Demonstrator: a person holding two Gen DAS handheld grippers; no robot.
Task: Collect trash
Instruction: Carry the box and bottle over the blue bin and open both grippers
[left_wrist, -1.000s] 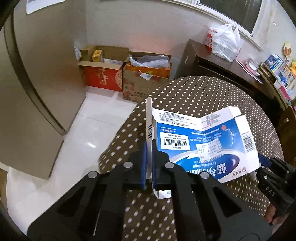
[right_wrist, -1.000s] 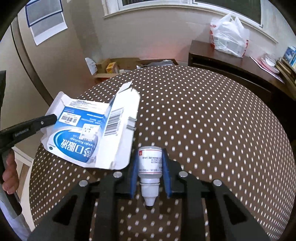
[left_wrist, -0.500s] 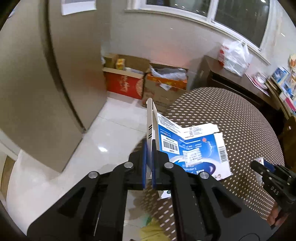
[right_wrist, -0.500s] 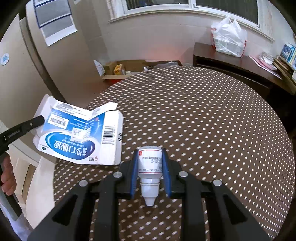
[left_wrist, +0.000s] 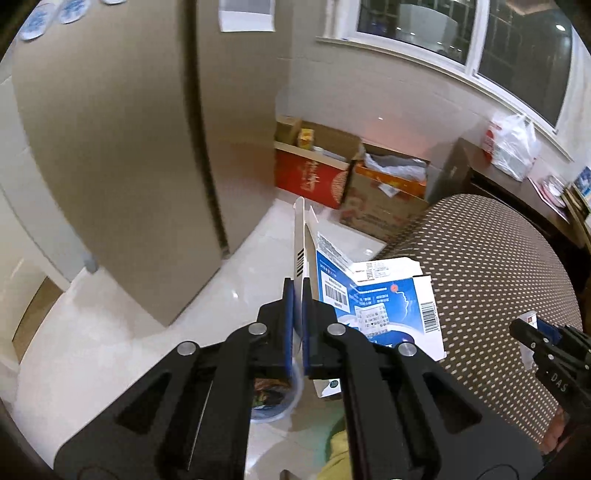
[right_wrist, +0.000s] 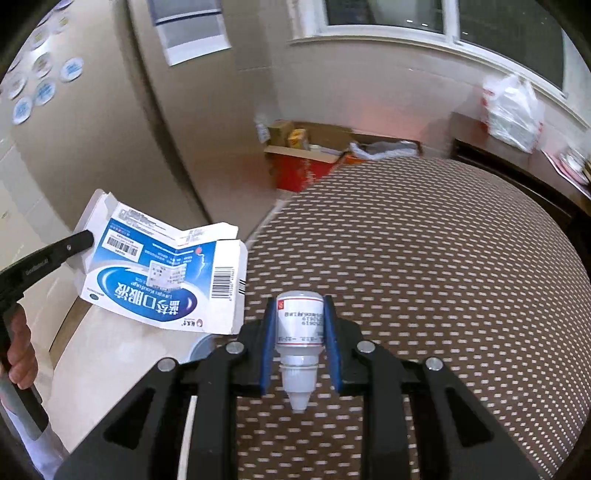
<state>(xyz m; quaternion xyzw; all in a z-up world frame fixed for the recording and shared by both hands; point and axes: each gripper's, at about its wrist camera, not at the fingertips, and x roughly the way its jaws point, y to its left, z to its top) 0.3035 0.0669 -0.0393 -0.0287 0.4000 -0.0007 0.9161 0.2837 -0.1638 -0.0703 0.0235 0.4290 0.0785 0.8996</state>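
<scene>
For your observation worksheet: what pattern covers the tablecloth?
Brown tablecloth with small white dots, clearest in the right wrist view.

Round table (right_wrist: 424, 258) under a brown, white-dotted cloth (left_wrist: 491, 258).

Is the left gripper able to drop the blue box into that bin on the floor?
Probably yes. The left gripper is shut on the blue box, held out past the table edge. The bin shows just below, mostly hidden behind the gripper, with nothing seen between them.
</scene>
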